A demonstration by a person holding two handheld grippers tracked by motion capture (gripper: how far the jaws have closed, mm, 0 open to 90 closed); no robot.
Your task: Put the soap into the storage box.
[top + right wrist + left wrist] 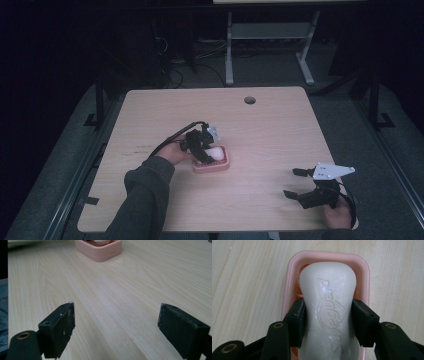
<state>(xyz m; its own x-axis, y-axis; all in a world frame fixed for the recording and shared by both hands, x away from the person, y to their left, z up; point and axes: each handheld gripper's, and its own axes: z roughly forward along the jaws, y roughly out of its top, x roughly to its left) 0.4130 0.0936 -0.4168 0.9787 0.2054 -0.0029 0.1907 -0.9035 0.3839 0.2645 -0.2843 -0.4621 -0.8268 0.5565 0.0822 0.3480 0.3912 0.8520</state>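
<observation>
A white bar of soap (329, 307) with a raised brand name lies in a pink soap dish (327, 257). My left gripper (328, 317) is shut on the soap, one black pad pressed to each side of its narrow waist. From above, the left gripper (204, 150) sits over the pink dish (220, 164) near the middle of the table, with the soap (215, 151) pale between its jaws. My right gripper (296, 182) rests near the table's front right edge, open, nothing between its jaws. In the right gripper view the gripper (116, 327) faces bare wood, with the dish (100, 248) far ahead.
The light wooden table (270, 135) has a round cable hole (249, 100) near its far edge. Beyond the table stand white desk legs (229, 50) and loose cables on a dark floor. A person's grey sleeve (142, 195) reaches in from the front left.
</observation>
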